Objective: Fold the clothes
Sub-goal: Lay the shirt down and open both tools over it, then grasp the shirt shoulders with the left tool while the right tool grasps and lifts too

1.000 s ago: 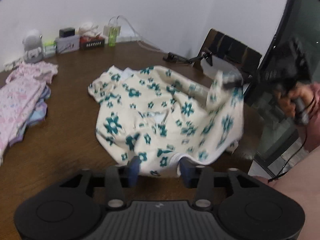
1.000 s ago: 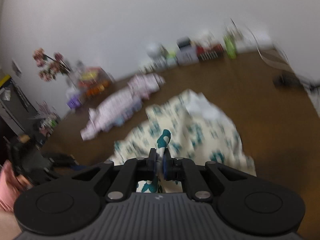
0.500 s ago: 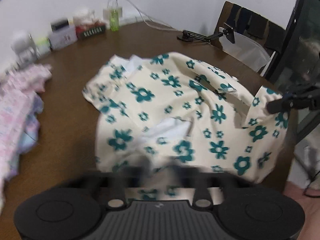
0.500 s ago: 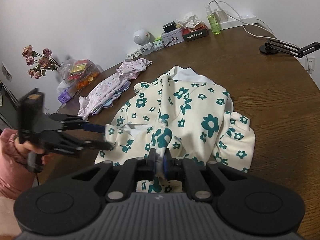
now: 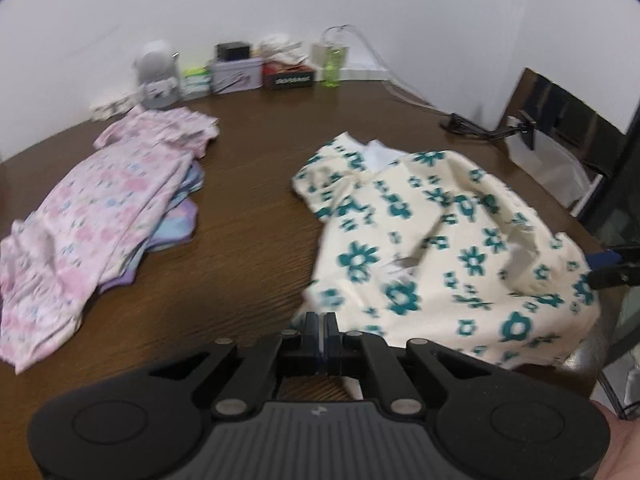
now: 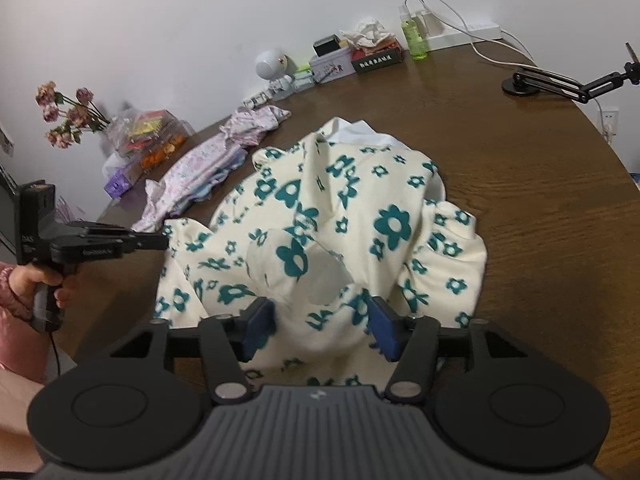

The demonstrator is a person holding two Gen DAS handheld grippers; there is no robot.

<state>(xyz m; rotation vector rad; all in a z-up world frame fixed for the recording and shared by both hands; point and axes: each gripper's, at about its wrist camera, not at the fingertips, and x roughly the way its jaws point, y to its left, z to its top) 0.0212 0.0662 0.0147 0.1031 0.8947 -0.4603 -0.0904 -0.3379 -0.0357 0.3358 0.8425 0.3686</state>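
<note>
A cream garment with teal flowers lies crumpled on the brown round table; it also shows in the right wrist view. My left gripper is shut at the garment's near left edge; in the right wrist view its tips pinch that hem. My right gripper is open, its blue pads either side of a loose fold of the garment. In the left wrist view the right gripper's fingertips sit at the garment's right edge.
A pile of pink and lilac clothes lies on the table's left. Boxes, a green bottle and a toy stand along the wall. A black clamp arm sits at the far right. Dried flowers and a dark chair stand at the edges.
My left gripper has closed on the garment's left hem. My right gripper has opened and let go of the fold it held. The left view has swung toward the pink pile.
</note>
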